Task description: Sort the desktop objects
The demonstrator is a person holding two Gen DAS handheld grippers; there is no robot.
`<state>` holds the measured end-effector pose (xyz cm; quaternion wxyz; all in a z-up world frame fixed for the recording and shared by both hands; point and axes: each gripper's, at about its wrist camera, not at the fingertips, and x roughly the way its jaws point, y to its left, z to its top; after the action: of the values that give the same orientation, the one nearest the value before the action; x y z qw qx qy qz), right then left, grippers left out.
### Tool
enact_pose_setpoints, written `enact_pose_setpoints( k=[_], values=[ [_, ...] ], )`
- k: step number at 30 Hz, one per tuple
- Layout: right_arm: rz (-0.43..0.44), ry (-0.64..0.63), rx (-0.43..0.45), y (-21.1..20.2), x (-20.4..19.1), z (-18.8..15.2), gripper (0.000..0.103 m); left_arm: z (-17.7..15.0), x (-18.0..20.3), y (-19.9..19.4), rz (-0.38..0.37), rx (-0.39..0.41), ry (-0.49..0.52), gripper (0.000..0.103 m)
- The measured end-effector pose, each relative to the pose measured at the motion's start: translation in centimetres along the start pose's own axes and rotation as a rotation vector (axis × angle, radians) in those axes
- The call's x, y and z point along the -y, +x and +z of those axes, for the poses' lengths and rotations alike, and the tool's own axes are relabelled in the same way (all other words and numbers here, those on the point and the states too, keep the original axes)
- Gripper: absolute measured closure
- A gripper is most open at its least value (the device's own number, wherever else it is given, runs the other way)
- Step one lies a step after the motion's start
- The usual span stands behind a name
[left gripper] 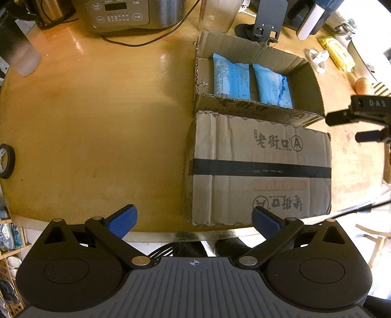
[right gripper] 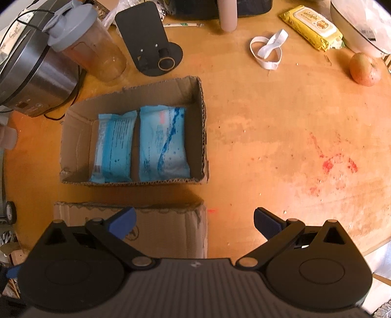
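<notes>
Right wrist view: open-topped cardboard box (right gripper: pixel 133 133) holding two light-blue wipe packs (right gripper: pixel 162 144), side by side.
Left fingers (left gripper: pixel 194 219): spread wide, empty.
Right fingers (right gripper: pixel 194 220): same, wide apart, gripping nothing.

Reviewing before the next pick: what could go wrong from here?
1. Yellow wipes pack lies far off by the apple; a reach may knock the apple rolling.
2. Open box already holds two blue packs; little room remains.
3. Both claws, left claw and right claw, are open and empty.

Both wrist views look steeply down from above the table's near edge — sharing the open box (left gripper: pixel 256 73) (right gripper: pixel 134 137).
</notes>
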<state>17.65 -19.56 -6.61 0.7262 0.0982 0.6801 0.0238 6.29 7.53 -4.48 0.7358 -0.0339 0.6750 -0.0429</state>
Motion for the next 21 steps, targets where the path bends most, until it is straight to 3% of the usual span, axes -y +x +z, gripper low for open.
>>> enact_pose_setpoints(
  k=[21],
  values=[
    [0.028,-0.007,-0.001,-1.1,0.2,-2.4,0.000,2.9,0.1,0.8,-0.011,-0.010,0.006,0.000]
  ],
)
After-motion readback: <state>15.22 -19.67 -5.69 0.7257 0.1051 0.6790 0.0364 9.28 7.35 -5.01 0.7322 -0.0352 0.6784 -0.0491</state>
